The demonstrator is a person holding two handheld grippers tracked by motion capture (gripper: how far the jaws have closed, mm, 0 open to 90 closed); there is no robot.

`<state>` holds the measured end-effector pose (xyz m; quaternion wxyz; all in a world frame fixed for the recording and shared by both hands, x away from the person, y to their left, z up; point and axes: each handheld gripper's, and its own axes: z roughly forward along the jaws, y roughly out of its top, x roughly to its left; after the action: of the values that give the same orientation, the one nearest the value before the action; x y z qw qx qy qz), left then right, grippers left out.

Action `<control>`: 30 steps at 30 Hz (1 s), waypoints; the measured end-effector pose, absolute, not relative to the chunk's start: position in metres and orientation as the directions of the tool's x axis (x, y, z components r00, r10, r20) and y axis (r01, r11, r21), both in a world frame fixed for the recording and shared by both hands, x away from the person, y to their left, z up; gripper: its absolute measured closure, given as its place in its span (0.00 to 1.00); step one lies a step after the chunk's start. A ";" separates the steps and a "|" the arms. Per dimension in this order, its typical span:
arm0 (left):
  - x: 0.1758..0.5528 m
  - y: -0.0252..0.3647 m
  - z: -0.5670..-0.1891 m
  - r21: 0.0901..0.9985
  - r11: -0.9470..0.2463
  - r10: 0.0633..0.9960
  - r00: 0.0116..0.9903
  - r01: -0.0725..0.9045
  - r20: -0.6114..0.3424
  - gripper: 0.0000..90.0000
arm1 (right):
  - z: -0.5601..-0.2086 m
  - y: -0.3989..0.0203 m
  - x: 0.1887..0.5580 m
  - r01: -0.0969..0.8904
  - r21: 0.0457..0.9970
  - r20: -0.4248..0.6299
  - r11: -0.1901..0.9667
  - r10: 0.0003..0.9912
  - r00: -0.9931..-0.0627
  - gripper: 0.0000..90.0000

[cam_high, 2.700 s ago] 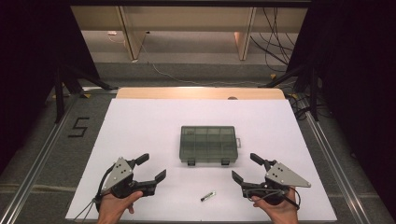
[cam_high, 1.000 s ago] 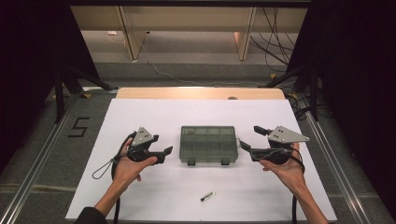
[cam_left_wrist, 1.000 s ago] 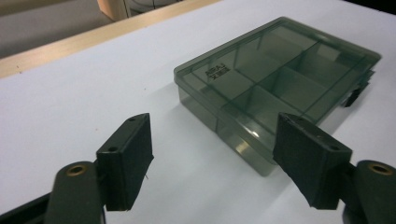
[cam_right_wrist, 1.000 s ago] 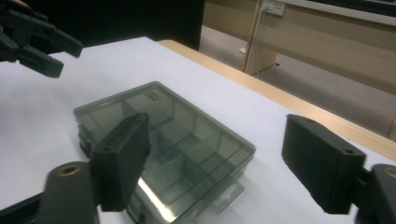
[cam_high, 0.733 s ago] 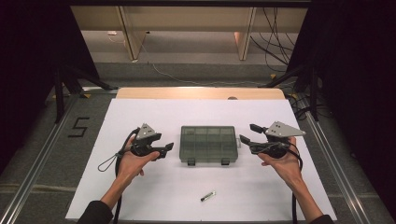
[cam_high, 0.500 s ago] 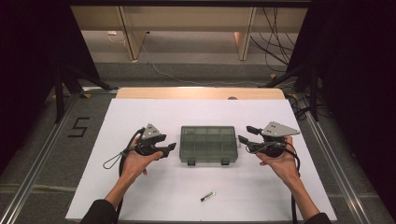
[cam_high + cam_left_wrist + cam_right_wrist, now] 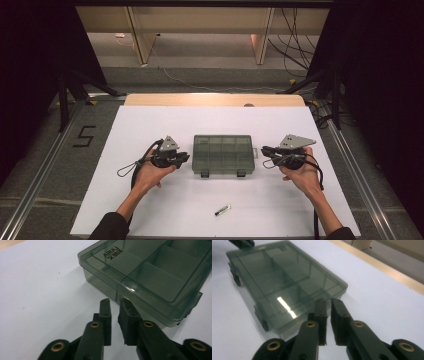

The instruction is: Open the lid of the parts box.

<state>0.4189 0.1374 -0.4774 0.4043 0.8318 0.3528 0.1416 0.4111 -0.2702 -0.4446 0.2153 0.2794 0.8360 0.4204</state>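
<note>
While both grippers flank the box:
Organizer box: mid-table, lid closed.
Left gripper: jaws just closed, nearly together, empty, at box's left wall.
Right gripper: likewise, at right wall.
Left gripper view: lid lettering.
High view: small pen-like item near the front edge.

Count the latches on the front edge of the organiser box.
2: left latch and right latch on the closed organiser box, toward the person.

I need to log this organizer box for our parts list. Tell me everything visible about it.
The compartment box is smoky translucent plastic, flat and rectangular, its lid shut over several divided, seemingly empty compartments. "AIRAJ" is printed at one lid corner. Two dark latches sit on its near edge. It lies flat on the white table, nothing visibly touching it.
</note>
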 end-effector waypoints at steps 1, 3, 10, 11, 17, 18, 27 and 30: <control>0.419 0.138 -0.478 0.774 -0.426 0.698 0.714 0.469 -0.049 0.93 | -0.448 -0.271 0.411 0.289 0.817 -0.122 0.498 0.640 -0.759 0.97; 0.423 0.138 -0.481 0.781 -0.451 0.660 0.750 0.432 -0.035 0.96 | -0.451 -0.271 0.411 0.293 0.808 -0.120 0.510 0.630 -0.767 0.98; 0.419 0.134 -0.484 0.767 -0.472 0.645 0.763 0.434 -0.035 0.99 | -0.459 -0.264 0.410 0.282 0.774 -0.139 0.567 0.586 -0.799 1.00; 0.420 0.134 -0.483 0.772 -0.494 0.615 0.788 0.400 -0.014 0.99 | -0.462 -0.262 0.410 0.278 0.770 -0.140 0.574 0.578 -0.804 1.00; 0.419 0.132 -0.484 0.776 -0.491 0.612 0.791 0.396 -0.017 0.99 | -0.467 -0.260 0.408 0.290 0.751 -0.126 0.594 0.559 -0.819 1.00; 0.419 0.132 -0.484 0.776 -0.491 0.611 0.791 0.397 -0.017 0.99 | -0.467 -0.260 0.409 0.287 0.750 -0.125 0.596 0.554 -0.823 1.00; 0.418 0.133 -0.483 0.772 -0.491 0.602 0.798 0.403 -0.033 0.99 | -0.474 -0.255 0.407 0.294 0.722 -0.107 0.627 0.520 -0.847 1.00; 0.418 0.133 -0.485 0.778 -0.467 0.611 0.789 0.421 -0.060 0.99 | -0.475 -0.253 0.407 0.288 0.717 -0.112 0.635 0.513 -0.851 1.00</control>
<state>0.4180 0.1333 -0.4846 0.4172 0.8489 0.3039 0.1140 0.4067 -0.2531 -0.4749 0.1547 0.2248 0.8907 0.3635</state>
